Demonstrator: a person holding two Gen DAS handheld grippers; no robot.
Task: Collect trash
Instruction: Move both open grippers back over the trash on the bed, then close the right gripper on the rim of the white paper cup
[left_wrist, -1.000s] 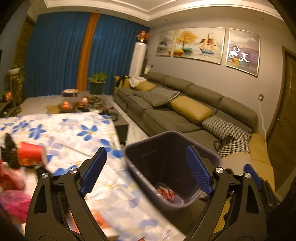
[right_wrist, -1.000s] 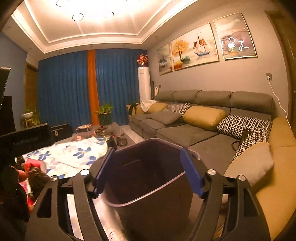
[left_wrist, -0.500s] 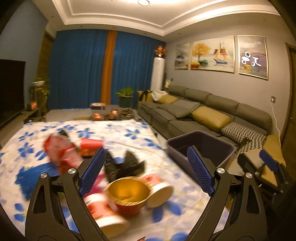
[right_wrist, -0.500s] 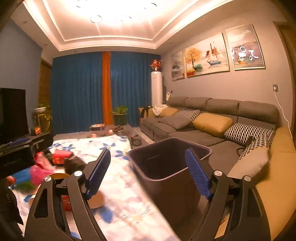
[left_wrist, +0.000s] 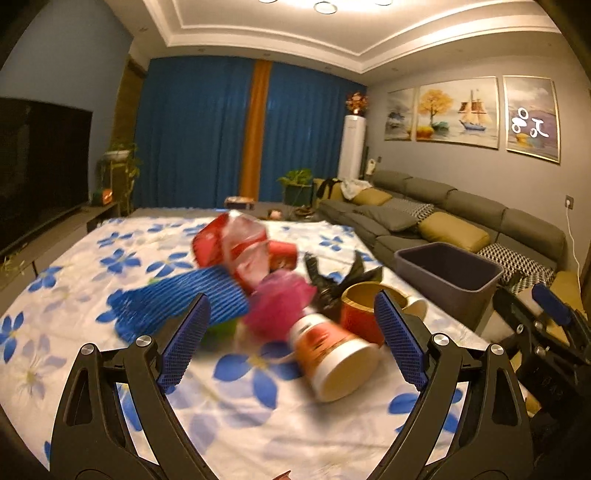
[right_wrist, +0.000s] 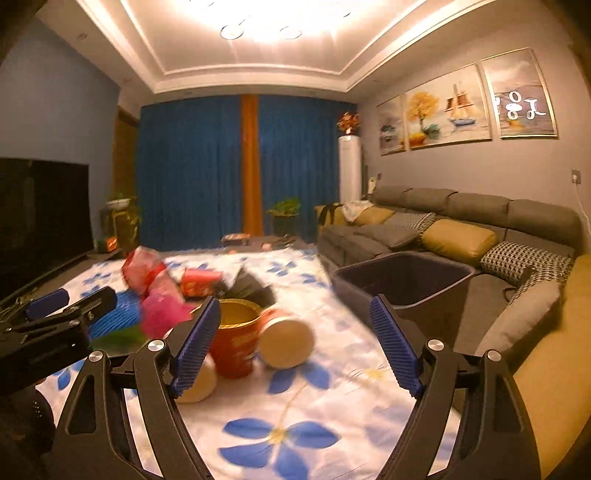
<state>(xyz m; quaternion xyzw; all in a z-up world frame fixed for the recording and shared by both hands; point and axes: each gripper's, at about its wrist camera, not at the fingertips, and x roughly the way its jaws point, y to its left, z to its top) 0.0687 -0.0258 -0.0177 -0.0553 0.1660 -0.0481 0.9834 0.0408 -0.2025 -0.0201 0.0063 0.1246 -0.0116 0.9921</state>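
Your left gripper (left_wrist: 291, 347) gapes wide and empty over the toppled paper cup (left_wrist: 332, 356); the right gripper (right_wrist: 291, 343) is likewise spread, holding nothing. Straddle the cup's body squarely, then carry it to the bin (left_wrist: 448, 275) at the table's right edge.

no text can be read; print on the blurred red paper cup (left_wrist: 328, 354) is perhaps lettering, illegible.
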